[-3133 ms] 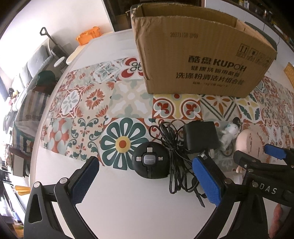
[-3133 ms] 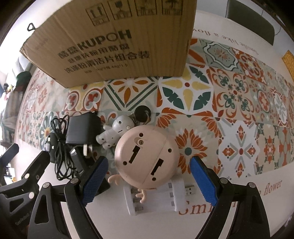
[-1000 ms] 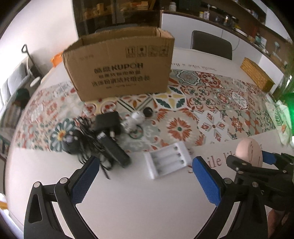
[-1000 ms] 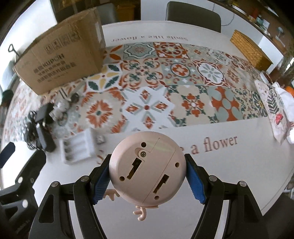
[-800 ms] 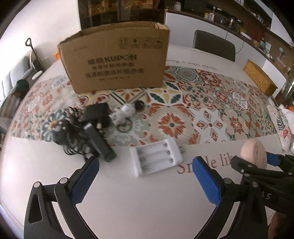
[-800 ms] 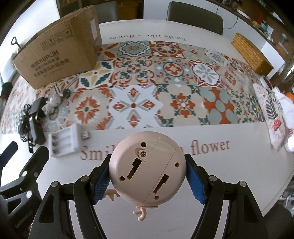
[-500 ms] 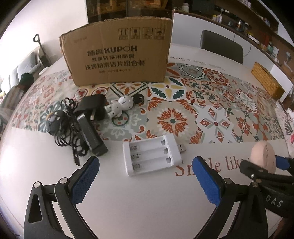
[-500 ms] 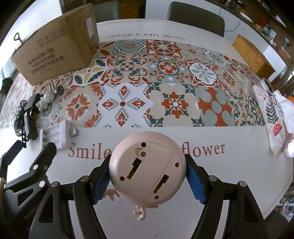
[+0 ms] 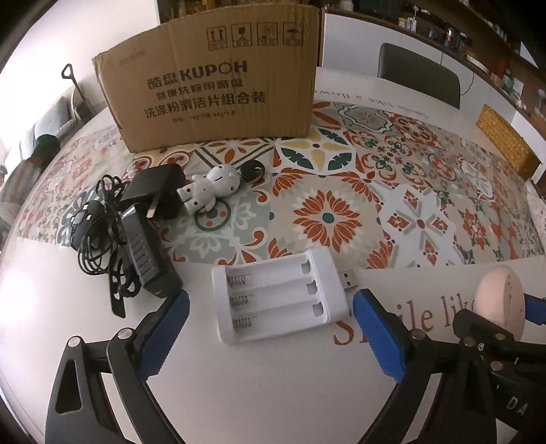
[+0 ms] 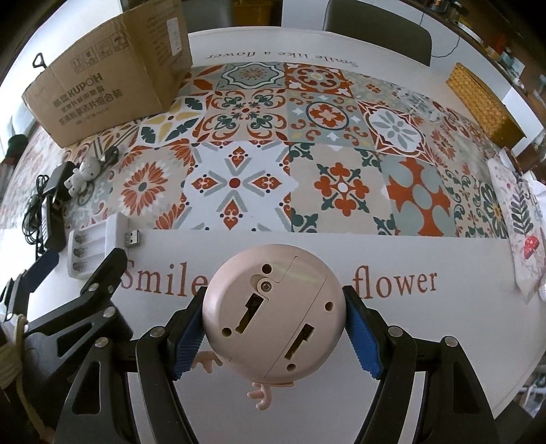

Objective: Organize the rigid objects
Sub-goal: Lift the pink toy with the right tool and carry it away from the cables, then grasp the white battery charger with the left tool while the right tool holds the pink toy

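My right gripper [image 10: 274, 338] is shut on a round pink toy [image 10: 273, 310], held above the table's white front strip; the toy also shows in the left wrist view [image 9: 500, 300]. My left gripper [image 9: 269, 331] is open, with a white battery charger [image 9: 278, 295] lying just ahead between its fingers. The charger also shows in the right wrist view [image 10: 92, 244]. Left of it lie a black power adapter [image 9: 153, 194], a black block [image 9: 146, 254], tangled black cables [image 9: 99, 225], a white figurine [image 9: 211, 188] and a small black disc [image 9: 252, 170]. A cardboard box [image 9: 218, 88] stands behind them.
The table [image 10: 375, 259] carries a patterned tile runner [image 10: 307, 143]. A woven basket [image 10: 481, 99] sits at the far right and a printed cloth [image 10: 525, 218] at the right edge. Chairs [image 10: 375, 30] stand behind the table.
My left gripper has moved forward and down toward the white charger, which now lies between its fingers. My right gripper keeps hold of the pink toy and has shifted slightly.
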`<state>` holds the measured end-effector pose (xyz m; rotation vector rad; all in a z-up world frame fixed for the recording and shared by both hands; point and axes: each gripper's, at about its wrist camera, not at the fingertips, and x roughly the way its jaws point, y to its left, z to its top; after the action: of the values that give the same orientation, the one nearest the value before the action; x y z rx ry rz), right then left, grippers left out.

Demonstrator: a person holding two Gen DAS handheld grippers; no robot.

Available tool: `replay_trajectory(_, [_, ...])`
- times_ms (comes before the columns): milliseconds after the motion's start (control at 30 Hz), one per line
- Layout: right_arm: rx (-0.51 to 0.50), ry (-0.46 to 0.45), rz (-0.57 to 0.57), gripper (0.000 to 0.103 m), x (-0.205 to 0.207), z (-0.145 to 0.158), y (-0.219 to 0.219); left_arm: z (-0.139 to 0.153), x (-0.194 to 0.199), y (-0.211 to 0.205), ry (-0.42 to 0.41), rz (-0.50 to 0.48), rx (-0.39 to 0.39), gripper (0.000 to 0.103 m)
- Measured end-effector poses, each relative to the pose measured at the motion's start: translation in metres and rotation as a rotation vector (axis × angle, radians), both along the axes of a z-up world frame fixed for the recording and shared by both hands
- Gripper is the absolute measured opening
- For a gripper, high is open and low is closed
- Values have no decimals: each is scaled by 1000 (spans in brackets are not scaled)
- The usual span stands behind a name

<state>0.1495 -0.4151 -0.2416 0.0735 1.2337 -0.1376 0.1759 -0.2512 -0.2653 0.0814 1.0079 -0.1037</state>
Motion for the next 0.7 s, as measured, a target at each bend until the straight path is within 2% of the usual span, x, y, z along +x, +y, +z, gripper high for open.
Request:
replay_trajectory(267, [21, 10, 9, 74, 5, -6, 3, -8, 5, 3, -5, -5, -18, 90])
replay_trajectory(333, [22, 14, 13, 74, 6, -8, 4, -7, 4, 5, -16, -12, -32, 82])
replay_trajectory(700, [40, 21, 2, 74, 9, -11, 10, 4, 2, 9, -37, -70, -18, 81])
